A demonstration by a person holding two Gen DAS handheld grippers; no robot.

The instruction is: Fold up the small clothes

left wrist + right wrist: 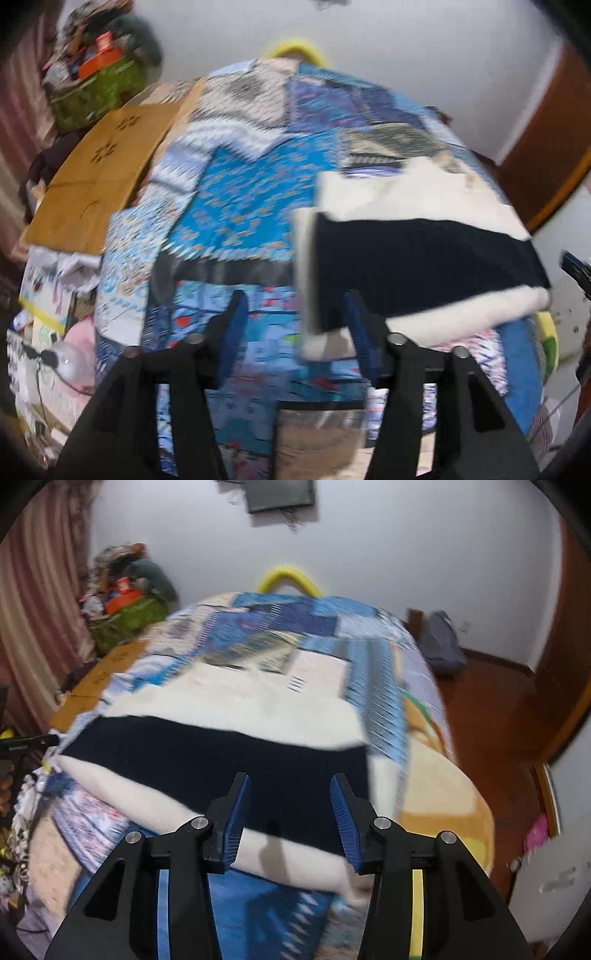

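Both jaws apart, empty, above the folded garment.
R gripper (290,814) sits over its near edge; L gripper (295,325) just off its left end. Cream-and-black garment (221,753) lies crosswise on bedspread (236,206); R nearer.

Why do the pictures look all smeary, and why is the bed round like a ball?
Left wrist view: the patterned bedspread and the black-and-cream garment are streaked by motion blur, while the left gripper is sharper. Right wrist view: blur again smears the garment; the right gripper stays crisp and throws a soft shadow. Both: the fisheye lens bulges the bed, with dark corners.
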